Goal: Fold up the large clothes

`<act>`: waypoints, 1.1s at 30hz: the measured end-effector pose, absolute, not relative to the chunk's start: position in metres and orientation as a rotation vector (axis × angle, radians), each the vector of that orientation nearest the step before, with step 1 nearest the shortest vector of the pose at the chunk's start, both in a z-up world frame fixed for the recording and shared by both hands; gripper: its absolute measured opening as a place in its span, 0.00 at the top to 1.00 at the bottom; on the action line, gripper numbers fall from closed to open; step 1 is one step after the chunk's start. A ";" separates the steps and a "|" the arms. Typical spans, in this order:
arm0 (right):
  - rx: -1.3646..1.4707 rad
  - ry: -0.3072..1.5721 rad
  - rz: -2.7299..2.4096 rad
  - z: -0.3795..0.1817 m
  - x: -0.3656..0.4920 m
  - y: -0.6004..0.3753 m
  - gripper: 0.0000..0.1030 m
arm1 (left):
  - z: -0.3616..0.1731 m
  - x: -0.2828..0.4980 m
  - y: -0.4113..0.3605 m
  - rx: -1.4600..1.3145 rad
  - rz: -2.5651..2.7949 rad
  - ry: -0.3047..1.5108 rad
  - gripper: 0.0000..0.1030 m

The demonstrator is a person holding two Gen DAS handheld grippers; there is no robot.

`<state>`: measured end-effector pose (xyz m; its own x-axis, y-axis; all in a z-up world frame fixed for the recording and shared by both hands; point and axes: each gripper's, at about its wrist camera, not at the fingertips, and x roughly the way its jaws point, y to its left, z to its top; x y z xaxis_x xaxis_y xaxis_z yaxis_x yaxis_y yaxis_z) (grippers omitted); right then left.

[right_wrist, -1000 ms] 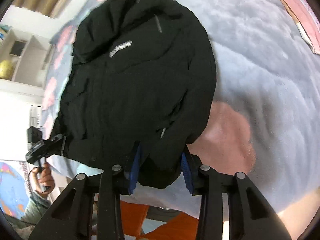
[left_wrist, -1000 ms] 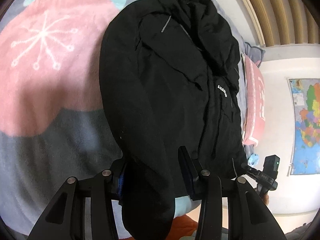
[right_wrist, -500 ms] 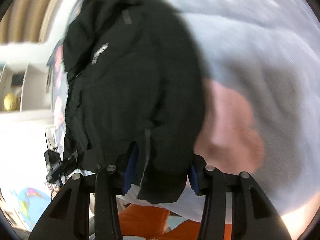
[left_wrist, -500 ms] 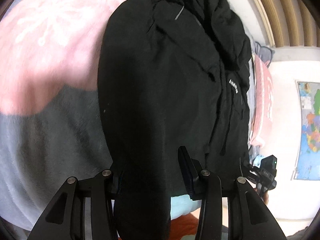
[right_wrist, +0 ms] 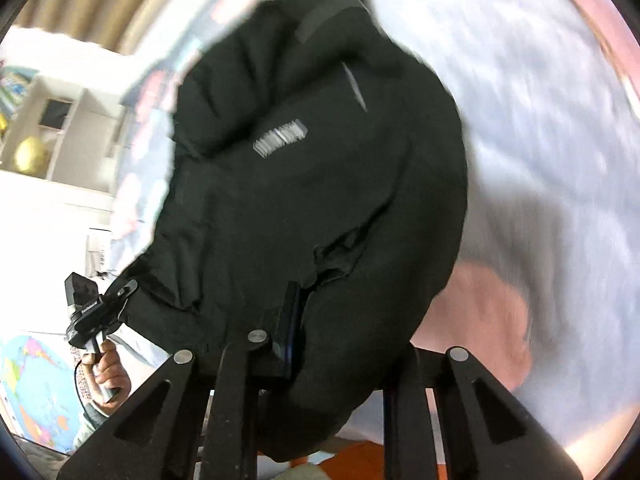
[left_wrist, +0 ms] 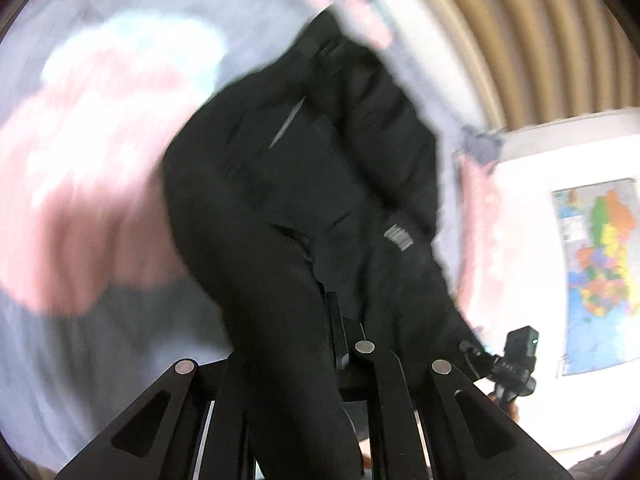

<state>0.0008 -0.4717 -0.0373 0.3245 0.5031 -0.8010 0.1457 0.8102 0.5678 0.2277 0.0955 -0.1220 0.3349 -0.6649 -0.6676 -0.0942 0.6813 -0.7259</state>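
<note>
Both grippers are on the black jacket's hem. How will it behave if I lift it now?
The black jacket is probably floppy: it bunches and drapes around the right gripper. It looks thick, so likely heavyish. The far end may drag on the blanket.

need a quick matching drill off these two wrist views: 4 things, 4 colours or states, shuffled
Things:
1. jacket
2. blanket
3. left tool
4. map

Colours or states:
A. grey with pink patches
B. many bright colours, on the wall
C. black, with a small pale logo
D. shut on the jacket's near edge

Pairs: 1-C, 2-A, 3-D, 4-B
</note>
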 end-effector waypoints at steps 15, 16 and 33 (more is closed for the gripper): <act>0.643 0.968 0.261 0.070 0.164 -0.520 0.78 | -0.002 0.372 0.090 -0.760 -0.520 0.869 0.88; 0.651 0.972 0.255 0.070 0.178 -0.522 0.78 | 0.000 0.388 0.085 -0.752 -0.515 0.867 0.88; 0.622 1.252 0.076 -0.081 0.393 -0.518 0.76 | -0.110 0.604 0.034 -0.708 -0.320 1.132 0.85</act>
<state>0.3929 -0.5182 -0.0815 0.3342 0.3831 -0.8611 0.2761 0.8338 0.4781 0.6035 0.0338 -0.1104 0.4099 -0.5700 -0.7121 -0.1136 0.7427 -0.6599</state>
